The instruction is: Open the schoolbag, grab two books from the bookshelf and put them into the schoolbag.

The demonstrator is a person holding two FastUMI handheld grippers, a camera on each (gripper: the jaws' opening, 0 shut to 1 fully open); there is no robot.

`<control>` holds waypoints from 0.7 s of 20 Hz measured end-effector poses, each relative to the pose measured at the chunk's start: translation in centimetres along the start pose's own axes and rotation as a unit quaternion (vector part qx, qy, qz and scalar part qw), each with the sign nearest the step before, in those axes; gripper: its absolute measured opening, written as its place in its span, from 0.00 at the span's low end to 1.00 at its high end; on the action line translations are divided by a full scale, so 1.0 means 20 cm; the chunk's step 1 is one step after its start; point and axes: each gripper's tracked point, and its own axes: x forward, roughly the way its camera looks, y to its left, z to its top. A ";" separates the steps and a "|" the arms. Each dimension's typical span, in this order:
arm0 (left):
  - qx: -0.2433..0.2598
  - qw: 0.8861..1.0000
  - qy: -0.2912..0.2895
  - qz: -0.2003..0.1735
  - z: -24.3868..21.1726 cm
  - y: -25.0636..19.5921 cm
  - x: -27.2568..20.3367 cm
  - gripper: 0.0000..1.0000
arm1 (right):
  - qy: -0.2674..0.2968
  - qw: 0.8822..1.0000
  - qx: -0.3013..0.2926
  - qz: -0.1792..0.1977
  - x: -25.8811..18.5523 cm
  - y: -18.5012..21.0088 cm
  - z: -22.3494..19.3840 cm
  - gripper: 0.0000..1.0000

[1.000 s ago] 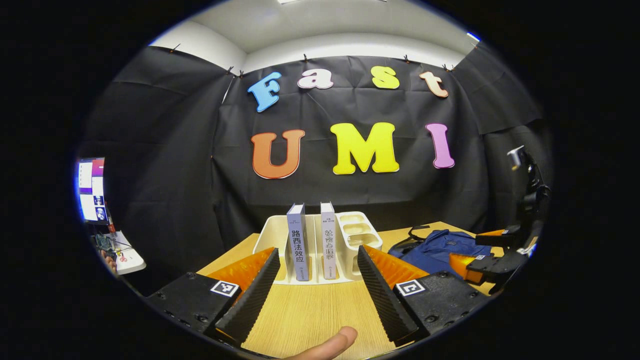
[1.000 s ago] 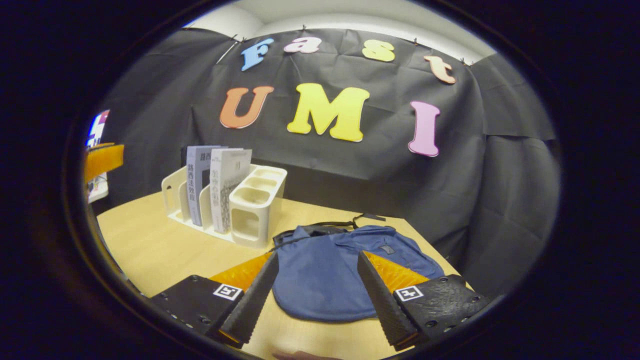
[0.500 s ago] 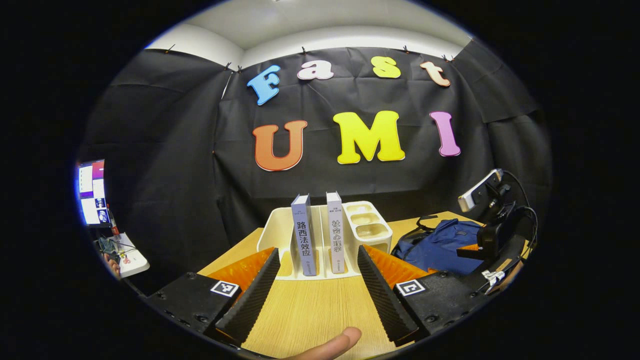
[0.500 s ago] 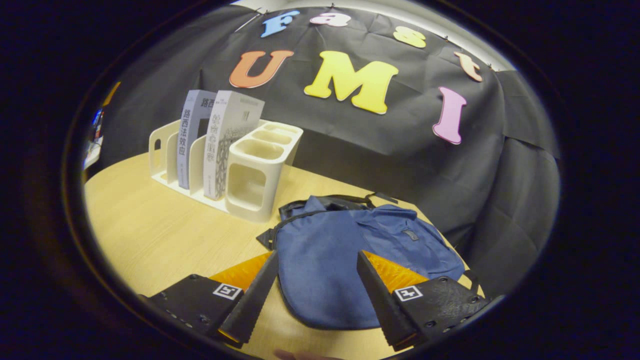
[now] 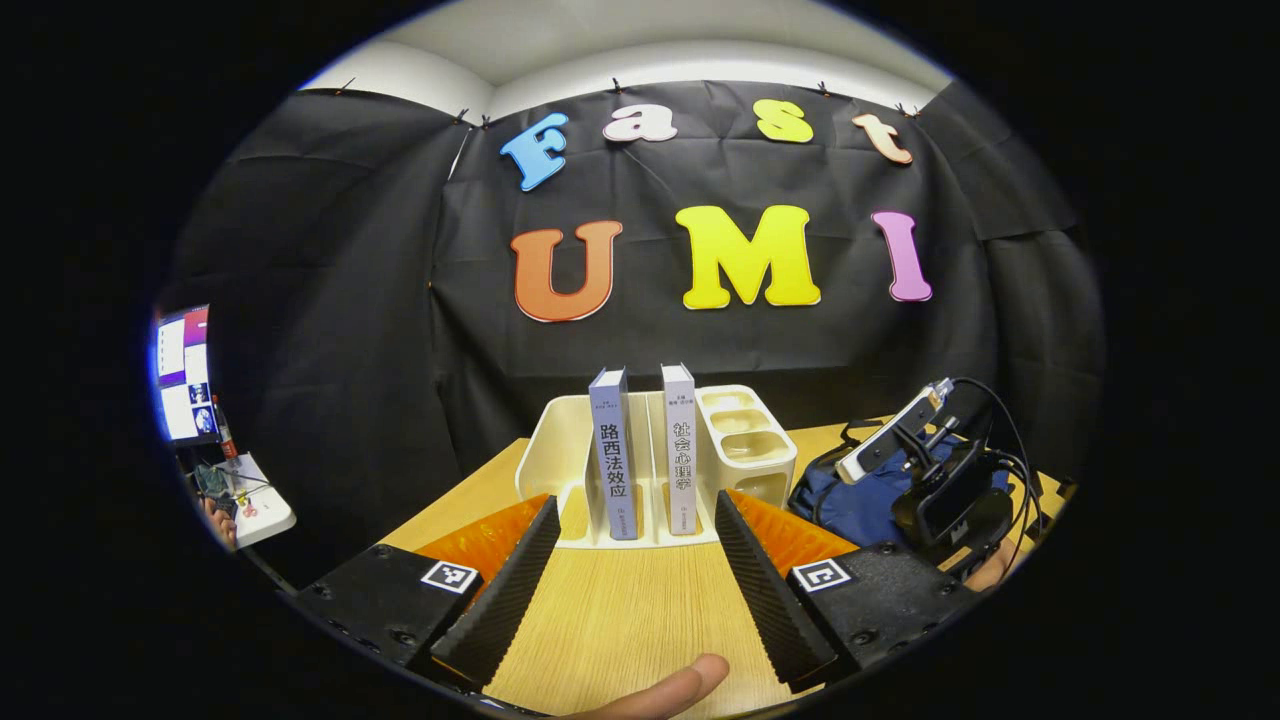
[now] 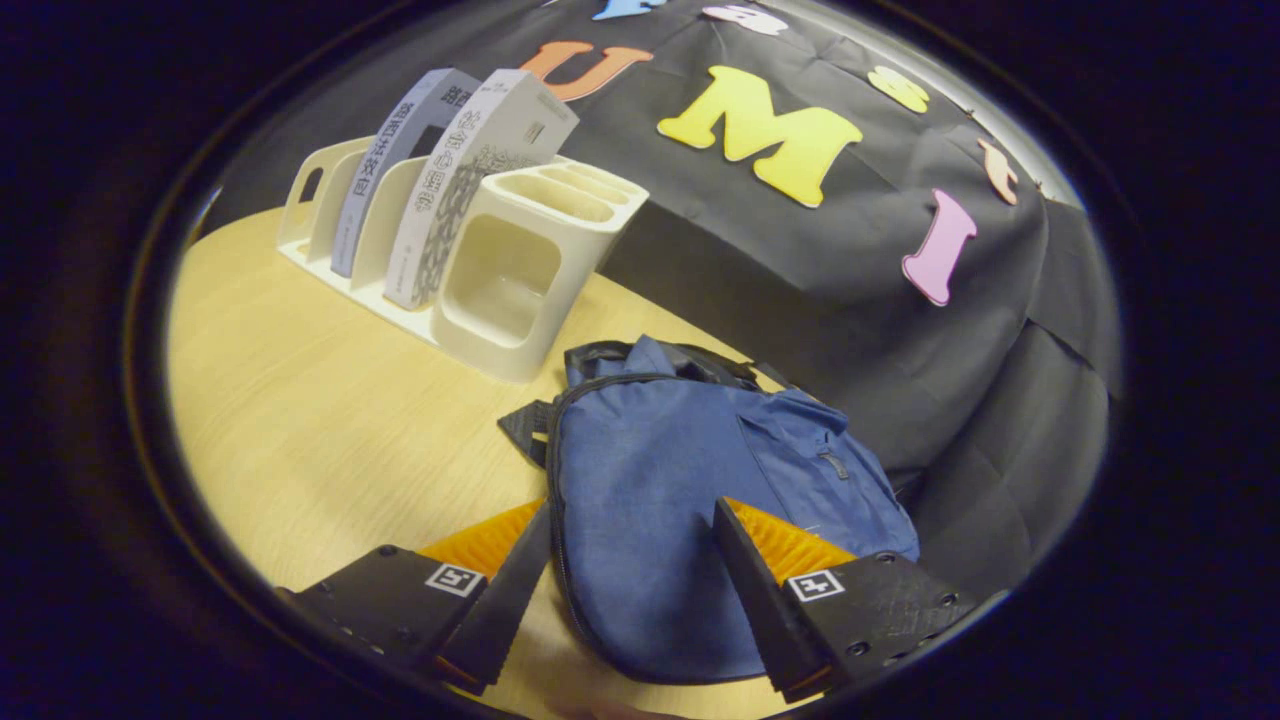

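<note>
Left gripper view first, going from the left edge: there's a monitor (image 5: pixel 183 375) glowing off past the booth wall, and a small white side surface (image 5: pixel 262 512) below it with some bits on it I can't make out. Then the left gripper (image 5: pixel 625 600) at the bottom, jaws spread wide with nothing between them, hanging over the wooden table (image 5: pixel 620 625). A fingertip (image 5: pixel 665 692) pokes in at the very bottom edge.

Straight ahead between those jaws is the cream bookshelf (image 5: pixel 560 455), a desk organiser with slots. Two books stand upright in it, spines facing the camera: the bluish-grey book (image 5: pixel 614 465) on the left and the pale grey book (image 5: pixel 679 460) just beside it in the next slot. Right of them the bookshelf ends in a block of small open compartments.

Further right the schoolbag (image 5: pixel 850 500), dark blue, lies on the table near the bookshelf, and the right gripper (image 5: pixel 940 490) with its cables and white camera bar sits in front of it, hiding a good part.

Right gripper view, same order: bookshelf (image 6: pixel 500 290) up at the top left with both books leaning in the fisheye, bare table below it, then the schoolbag (image 6: pixel 680 500) lying flat in the middle, just beside the bookshelf's end block but not touching as far as I can tell. Its zipper looks closed along the edge, and black straps stick out at the far end. The right gripper (image 6: pixel 630 590) has its jaws wide apart, low over the near end of the bag, gripping nothing.
</note>
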 end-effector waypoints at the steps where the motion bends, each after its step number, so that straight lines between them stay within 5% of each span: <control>1: 0.002 1.000 0.002 0.002 0.00 0.00 0.01 0.98 | 0.001 1.000 -0.005 -0.005 0.01 -0.01 0.01 0.94; 5: -0.004 1.000 0.010 0.007 -0.03 0.02 0.02 0.98 | -0.001 1.000 0.000 -0.005 -0.02 -0.04 0.04 0.91; 6: -0.006 1.000 0.012 0.008 -0.03 0.02 0.02 0.98 | -0.004 1.000 -0.001 -0.013 -0.04 -0.08 0.06 0.83; 7: -0.007 1.000 0.013 0.009 -0.03 0.03 0.02 0.98 | -0.010 1.000 0.000 -0.021 -0.06 -0.11 0.09 0.87; 11: -0.017 1.000 0.015 0.007 -0.04 0.02 0.01 0.98 | -0.016 0.999 0.010 -0.026 -0.05 -0.13 0.14 0.69; 14: -0.008 1.000 0.008 0.005 -0.02 0.01 0.01 0.98 | -0.019 0.999 0.022 -0.031 -0.01 -0.14 0.14 0.39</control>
